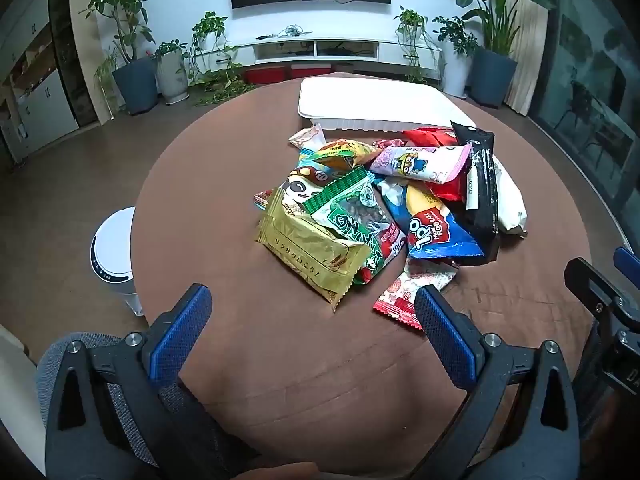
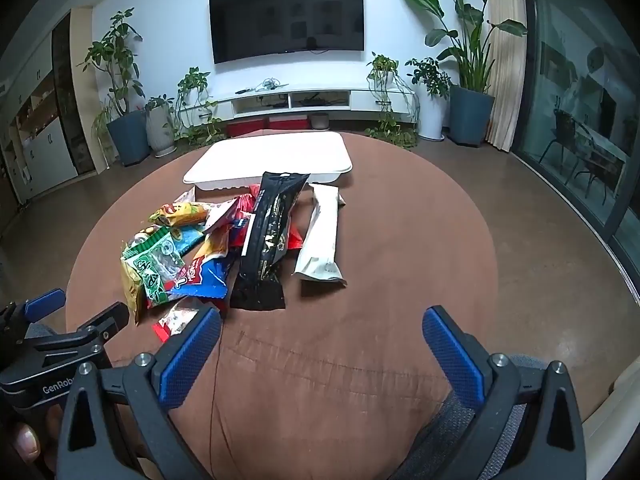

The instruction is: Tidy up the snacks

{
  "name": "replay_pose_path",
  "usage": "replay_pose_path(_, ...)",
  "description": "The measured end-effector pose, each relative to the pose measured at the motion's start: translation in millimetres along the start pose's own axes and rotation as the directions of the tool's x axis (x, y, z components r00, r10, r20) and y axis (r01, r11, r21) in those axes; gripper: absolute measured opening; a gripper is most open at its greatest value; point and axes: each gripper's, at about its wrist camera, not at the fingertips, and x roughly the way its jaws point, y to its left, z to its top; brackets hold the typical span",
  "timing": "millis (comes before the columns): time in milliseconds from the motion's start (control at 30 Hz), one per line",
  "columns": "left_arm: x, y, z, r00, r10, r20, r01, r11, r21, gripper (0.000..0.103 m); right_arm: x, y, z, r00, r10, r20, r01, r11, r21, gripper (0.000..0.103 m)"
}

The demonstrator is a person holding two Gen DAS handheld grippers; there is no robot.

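A heap of snack packets lies in the middle of a round brown table. Nearest my left gripper are a gold packet, a green packet and a red-and-white packet. A blue packet, a long black packet and a white packet lie on the heap's right side. Behind the heap stands a white tray. My left gripper hangs wide open just short of the heap, nothing between its fingers. My right gripper is also wide open and empty, near the table's front edge.
A white round bin stands on the floor left of the table. Beyond the table are a low white TV unit, potted plants and a wall screen. Glass doors run along the right. A grey chair back shows under both grippers.
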Motion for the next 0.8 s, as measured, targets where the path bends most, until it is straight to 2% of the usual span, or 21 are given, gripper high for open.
replay_pose_path(800, 1.4, -0.2, -1.6, 1.0, 0.004, -0.005, -0.004, 1.0, 0.006, 0.103, 3.6, 4.3, -0.8, 1.0, -0.004, -0.027, 0.003, 1.0, -0.007, 0.103)
